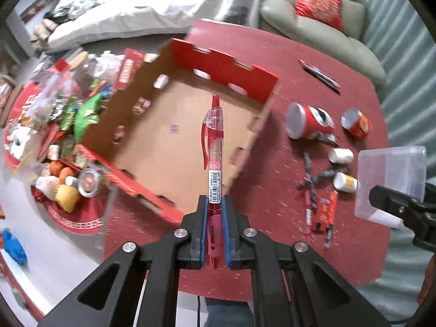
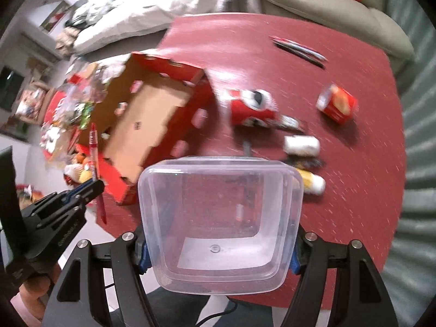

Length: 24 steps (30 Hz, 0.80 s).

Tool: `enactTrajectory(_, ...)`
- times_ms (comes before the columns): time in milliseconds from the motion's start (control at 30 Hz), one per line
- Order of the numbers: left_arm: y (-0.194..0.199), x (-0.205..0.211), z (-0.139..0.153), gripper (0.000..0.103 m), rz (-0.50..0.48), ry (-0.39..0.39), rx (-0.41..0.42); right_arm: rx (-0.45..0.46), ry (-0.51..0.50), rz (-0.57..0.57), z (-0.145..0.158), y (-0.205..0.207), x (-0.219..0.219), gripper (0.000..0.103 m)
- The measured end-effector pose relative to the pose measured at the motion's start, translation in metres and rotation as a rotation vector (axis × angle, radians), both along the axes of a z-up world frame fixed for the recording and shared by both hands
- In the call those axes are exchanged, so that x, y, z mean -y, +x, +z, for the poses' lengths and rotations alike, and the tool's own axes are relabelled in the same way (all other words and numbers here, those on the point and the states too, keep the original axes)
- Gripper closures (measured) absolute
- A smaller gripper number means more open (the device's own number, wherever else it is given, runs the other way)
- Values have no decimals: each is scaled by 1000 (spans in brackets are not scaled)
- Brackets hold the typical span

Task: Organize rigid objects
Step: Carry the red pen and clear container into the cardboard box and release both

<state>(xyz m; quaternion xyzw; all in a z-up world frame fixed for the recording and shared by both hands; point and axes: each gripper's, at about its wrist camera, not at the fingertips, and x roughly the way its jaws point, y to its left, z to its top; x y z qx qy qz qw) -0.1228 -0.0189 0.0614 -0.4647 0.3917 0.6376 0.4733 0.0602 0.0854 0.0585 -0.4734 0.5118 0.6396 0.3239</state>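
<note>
My left gripper (image 1: 214, 204) is shut on a red gel pen (image 1: 214, 147) that points away from me, held above the open cardboard box (image 1: 174, 141). The same pen (image 2: 94, 147) and left gripper (image 2: 95, 185) show at the left of the right wrist view. My right gripper (image 2: 219, 248) is shut on a clear square plastic container (image 2: 220, 218), its blue pads pressing both side walls. That container (image 1: 389, 179) appears at the right edge of the left wrist view, above the red table (image 1: 272, 163).
On the table lie two red cans (image 1: 308, 121) (image 1: 357, 122), two small white bottles (image 1: 340, 155) (image 1: 344, 182), several loose pens (image 1: 313, 179) and a dark pen (image 1: 321, 77) farther back. Snacks and fruit (image 1: 65, 188) crowd the left; a sofa (image 1: 327, 32) stands behind.
</note>
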Motion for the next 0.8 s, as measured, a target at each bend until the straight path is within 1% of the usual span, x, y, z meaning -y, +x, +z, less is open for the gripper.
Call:
enactTrajectory(167, -30, 2, 2, 92, 81, 28, -25, -51, 36, 91, 14, -54, -7, 31)
enactTrajectory(333, -55, 1, -3, 92, 152, 53, -37, -101, 70, 171, 23, -107, -14, 31)
enactTrajectory(500, -81, -3, -7, 92, 208, 57, -37, -114, 105, 240, 27, -149, -20, 31)
enactTrajectory(667, -95, -10, -17, 92, 242, 52, -29, -116, 120, 248, 20, -170, -31, 31)
enactTrajectory(800, -96, -17, -24, 92, 241, 53, -29, -100, 111, 229, 12, -172, -40, 31)
